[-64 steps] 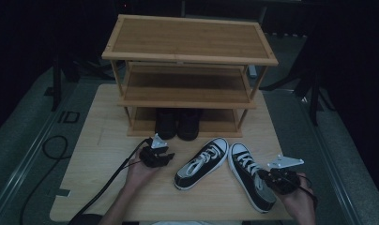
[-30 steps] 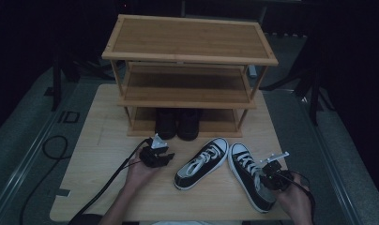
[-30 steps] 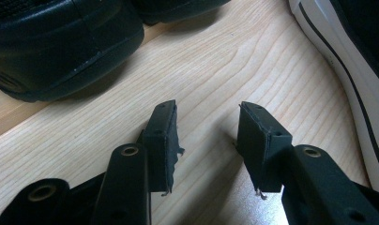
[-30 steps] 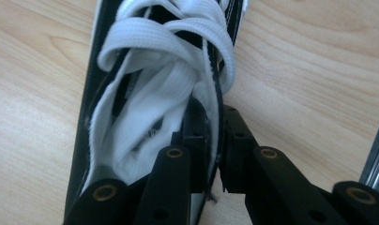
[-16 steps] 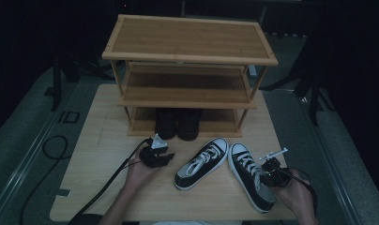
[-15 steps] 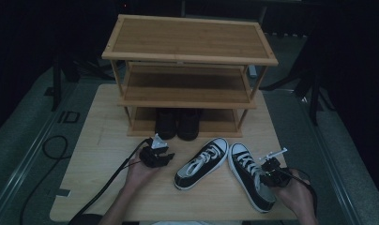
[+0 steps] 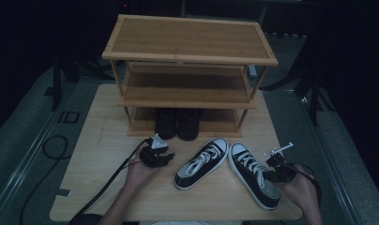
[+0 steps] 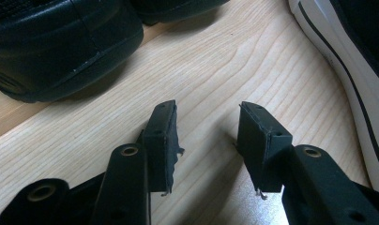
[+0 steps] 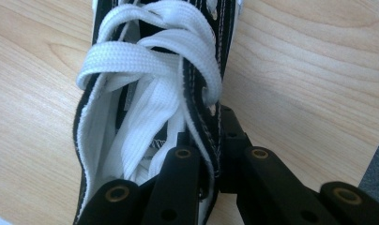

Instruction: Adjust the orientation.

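Observation:
A black-and-white sneaker (image 7: 251, 173) lies at the table's front right, toe pointing away from me. My right gripper (image 7: 271, 177) is at its heel end. In the right gripper view the jaws have just been closing, and my right gripper (image 9: 207, 136) is shut on the sneaker (image 9: 145, 70), pinching its side wall with one jaw inside the opening and one outside. The matching sneaker (image 7: 201, 164) lies angled to its left. My left gripper (image 7: 165, 157) rests open on the wood left of that sneaker. Nothing is between the jaws of my left gripper (image 8: 206, 119).
A three-tier wooden shoe rack (image 7: 187, 44) stands at the back of the table (image 7: 103, 154). A pair of black shoes (image 7: 178, 124) sits on its bottom shelf, close ahead of my left gripper, and these black shoes (image 8: 61, 47) loom large there. A cable trails off the front left.
My right gripper has tilted and shifted slightly left onto the right sneaker's heel end and closed on its side wall. The left gripper has stayed put.

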Available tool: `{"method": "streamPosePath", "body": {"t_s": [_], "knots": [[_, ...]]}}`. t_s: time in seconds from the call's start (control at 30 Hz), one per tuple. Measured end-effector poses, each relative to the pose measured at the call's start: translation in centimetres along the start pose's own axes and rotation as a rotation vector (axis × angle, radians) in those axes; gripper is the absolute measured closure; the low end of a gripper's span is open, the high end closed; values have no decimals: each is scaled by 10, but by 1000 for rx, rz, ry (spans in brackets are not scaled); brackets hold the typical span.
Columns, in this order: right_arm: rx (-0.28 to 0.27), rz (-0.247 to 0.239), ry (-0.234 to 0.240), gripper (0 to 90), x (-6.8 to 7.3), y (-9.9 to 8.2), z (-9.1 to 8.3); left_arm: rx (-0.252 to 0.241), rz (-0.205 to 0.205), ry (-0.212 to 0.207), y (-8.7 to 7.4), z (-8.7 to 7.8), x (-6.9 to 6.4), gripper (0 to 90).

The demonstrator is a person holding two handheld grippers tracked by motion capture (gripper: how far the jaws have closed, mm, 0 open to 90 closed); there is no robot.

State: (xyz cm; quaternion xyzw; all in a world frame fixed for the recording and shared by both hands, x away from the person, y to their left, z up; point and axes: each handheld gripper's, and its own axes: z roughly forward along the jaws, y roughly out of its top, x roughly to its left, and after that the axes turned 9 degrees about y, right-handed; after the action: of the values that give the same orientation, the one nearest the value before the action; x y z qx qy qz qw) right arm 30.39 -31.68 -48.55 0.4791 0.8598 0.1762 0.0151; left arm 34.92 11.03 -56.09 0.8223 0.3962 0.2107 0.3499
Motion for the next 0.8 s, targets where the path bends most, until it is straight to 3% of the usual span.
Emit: {"method": "streamPosePath", "body": {"t_s": [0.37,0.53,0.8], "knots": [[-8,-27,17,886,-10,2,-11,0,-1,0,0,0,0,581],[-33,-21,51,887,-15,4,-21,-3,-1,-2,0,0,0,581],[-48,-53,41,887,-16,16,-37,-4,-1,-2,0,1,0,580]]}}
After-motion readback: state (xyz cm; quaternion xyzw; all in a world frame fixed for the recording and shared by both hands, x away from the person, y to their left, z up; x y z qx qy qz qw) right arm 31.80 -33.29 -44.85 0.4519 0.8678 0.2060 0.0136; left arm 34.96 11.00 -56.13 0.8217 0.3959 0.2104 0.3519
